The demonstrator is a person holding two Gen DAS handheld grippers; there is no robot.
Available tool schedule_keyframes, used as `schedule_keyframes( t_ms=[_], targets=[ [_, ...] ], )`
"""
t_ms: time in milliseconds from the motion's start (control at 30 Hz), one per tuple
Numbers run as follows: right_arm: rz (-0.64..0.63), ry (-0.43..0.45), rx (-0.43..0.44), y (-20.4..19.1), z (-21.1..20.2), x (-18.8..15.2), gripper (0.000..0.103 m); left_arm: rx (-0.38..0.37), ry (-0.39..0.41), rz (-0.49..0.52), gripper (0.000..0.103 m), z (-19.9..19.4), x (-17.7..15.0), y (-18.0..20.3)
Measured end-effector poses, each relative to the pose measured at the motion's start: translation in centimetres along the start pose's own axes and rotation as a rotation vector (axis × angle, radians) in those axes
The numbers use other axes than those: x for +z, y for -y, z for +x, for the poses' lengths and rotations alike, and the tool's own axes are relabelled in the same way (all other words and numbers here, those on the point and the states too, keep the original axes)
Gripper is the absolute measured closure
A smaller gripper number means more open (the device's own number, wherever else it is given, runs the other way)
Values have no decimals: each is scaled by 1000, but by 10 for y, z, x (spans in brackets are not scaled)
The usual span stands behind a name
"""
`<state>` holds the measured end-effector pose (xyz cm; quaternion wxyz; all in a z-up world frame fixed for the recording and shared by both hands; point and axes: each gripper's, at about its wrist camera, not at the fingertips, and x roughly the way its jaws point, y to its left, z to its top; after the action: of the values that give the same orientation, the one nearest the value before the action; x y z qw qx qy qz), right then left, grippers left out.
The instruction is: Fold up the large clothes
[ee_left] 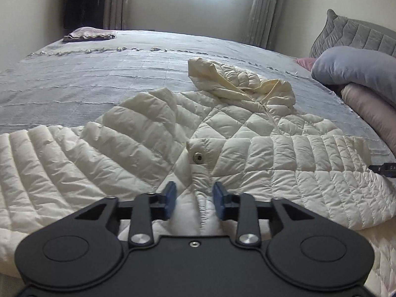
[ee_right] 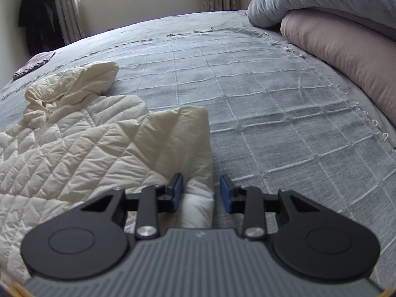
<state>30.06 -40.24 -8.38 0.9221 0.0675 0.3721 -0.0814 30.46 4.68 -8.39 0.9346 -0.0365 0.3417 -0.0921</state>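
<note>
While a cream puffer jacket (ee_left: 153,133) sprawls across the grey bed (ee_left: 86,74), the left claw (ee_left: 195,201) hovers released over its hem at six o'clock — the right claw (ee_right: 201,193) likewise released, straddling a sleeve edge.

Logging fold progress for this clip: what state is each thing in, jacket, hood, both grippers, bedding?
Puffer jacket: spread front up on the bed, sleeves folded in.
Hood: crumpled, not flattened.
Left gripper: jaws apart over jacket fabric, not pinching.
Right gripper: jaws apart, cuff edge between, not pinched.
Duvets: stacked, folded.
</note>
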Motion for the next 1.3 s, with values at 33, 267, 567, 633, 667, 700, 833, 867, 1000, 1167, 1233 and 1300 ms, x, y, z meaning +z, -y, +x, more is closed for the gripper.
schedule_keyframes(
  t_ms=[33,267,567,633,667,700,833,867,1000,1167,1233,1300],
  targets=[
    [0,2,5,1,-8,0,56,19,4,12,42,-9,-1,-2],
    [9,-29,11,-7,-67,0,32,164,-10,-76,9,-61,-11,-54],
    [-9,-35,57,-44,-102,-23,16,468,-47,-302,2,-93,-26,-165],
    [9,-35,52,-50,-102,-27,16,522,-51,-376,2,-95,-29,-192],
    [19,-36,54,-53,-102,-30,16,539,-54,-416,2,-95,-31,-206],
    [28,-35,58,-55,-101,-32,16,548,-58,-452,2,-93,-33,-217],
    [24,-37,62,-62,-94,-44,16,595,-65,-517,4,-75,-42,-242],
    [15,-38,55,-63,-91,-47,16,616,-39,-512,5,-73,-43,-243],
    [-21,-55,36,-64,-78,-56,16,662,60,-525,37,-72,-44,-249],
    [-34,-47,47,-62,-75,-56,16,651,141,-542,92,-86,-31,-246],
    [-38,-40,55,-61,-77,-54,16,635,211,-522,94,-100,-21,-232],
    [-36,-31,57,-59,-78,-51,16,602,274,-487,94,-114,-6,-214]
  ],
)
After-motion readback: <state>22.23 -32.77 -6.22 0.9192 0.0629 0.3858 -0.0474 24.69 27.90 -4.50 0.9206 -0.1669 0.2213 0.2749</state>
